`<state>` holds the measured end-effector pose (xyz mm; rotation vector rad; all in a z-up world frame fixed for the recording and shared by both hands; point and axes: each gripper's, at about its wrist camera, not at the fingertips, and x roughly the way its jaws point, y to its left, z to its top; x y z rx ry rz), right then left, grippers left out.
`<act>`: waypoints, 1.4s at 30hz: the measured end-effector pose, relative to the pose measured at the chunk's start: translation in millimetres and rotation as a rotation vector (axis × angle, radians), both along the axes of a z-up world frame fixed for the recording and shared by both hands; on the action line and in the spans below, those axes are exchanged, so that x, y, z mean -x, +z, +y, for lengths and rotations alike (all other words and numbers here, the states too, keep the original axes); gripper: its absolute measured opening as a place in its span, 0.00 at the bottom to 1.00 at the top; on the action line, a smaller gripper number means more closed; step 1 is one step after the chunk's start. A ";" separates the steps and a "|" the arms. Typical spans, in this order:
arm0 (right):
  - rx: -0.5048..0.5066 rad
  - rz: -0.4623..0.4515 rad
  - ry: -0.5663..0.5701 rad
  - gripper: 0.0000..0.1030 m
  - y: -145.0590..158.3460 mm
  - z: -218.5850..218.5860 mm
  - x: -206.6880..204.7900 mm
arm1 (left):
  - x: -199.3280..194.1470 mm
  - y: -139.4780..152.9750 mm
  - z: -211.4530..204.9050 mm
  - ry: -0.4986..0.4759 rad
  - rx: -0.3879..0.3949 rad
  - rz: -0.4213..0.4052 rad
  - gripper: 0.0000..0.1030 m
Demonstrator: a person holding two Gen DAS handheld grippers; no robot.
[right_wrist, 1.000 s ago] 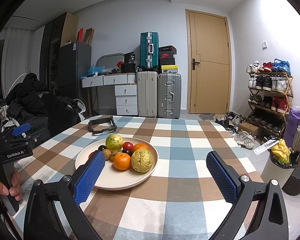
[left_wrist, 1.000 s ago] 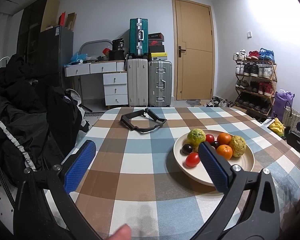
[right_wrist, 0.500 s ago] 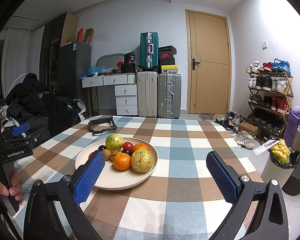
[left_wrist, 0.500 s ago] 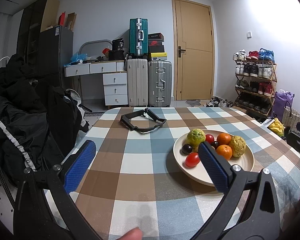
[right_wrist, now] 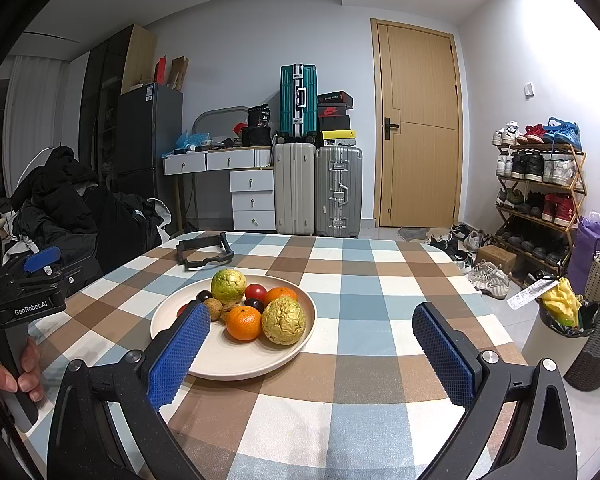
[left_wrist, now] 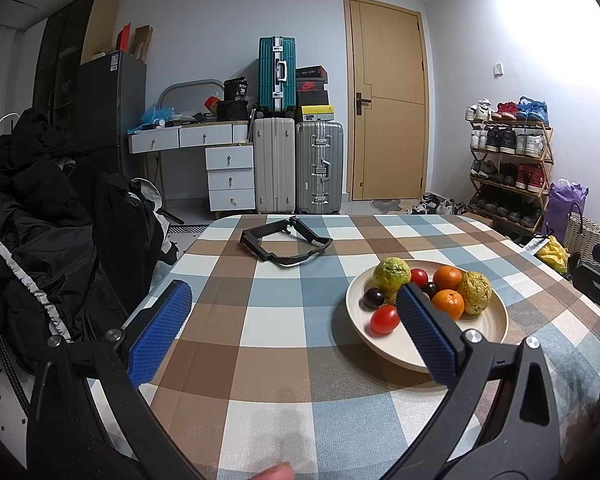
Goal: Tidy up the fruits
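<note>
A round table with a brown, blue and white checked cloth stands in a room with suitcases, a wooden door and a shoe rack. The fruits sit piled on a round cream plate (no long side to point anywhere). Left gripper and right gripper both hang wide apart, holding nothing.

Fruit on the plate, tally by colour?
Green-yellow bumpy fruit: 2
Oranges: 2
Red tomatoes: 2
Dark plums: 2
Small brown fruit: 2
Total: 10
</note>
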<state>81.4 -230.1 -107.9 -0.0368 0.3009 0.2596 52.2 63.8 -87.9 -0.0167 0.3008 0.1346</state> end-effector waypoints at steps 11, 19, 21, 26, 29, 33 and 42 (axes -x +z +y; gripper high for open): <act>0.000 0.000 0.000 1.00 0.1 0.7 0.5 | 0.2 0.2 0.1 0.000 0.000 0.000 0.99; 0.000 0.000 0.000 1.00 0.2 1.4 1.0 | -0.6 -0.6 -0.2 0.000 0.000 0.000 0.99; 0.000 0.000 0.000 1.00 0.2 1.3 1.1 | -0.1 -0.2 0.1 0.000 0.001 0.000 0.99; 0.000 0.000 0.000 1.00 0.1 0.7 0.7 | 0.4 0.2 0.1 -0.001 0.001 -0.001 0.99; 0.000 0.000 -0.001 1.00 -0.1 0.0 0.2 | 1.2 0.7 -1.2 -0.007 0.000 -0.001 0.99; 0.000 0.000 0.000 1.00 0.2 1.2 1.0 | 1.0 0.4 -1.6 -0.006 0.000 -0.001 0.99; 0.000 0.000 0.000 1.00 0.1 1.2 0.9 | 1.1 0.9 -3.3 -0.027 -0.003 0.002 0.99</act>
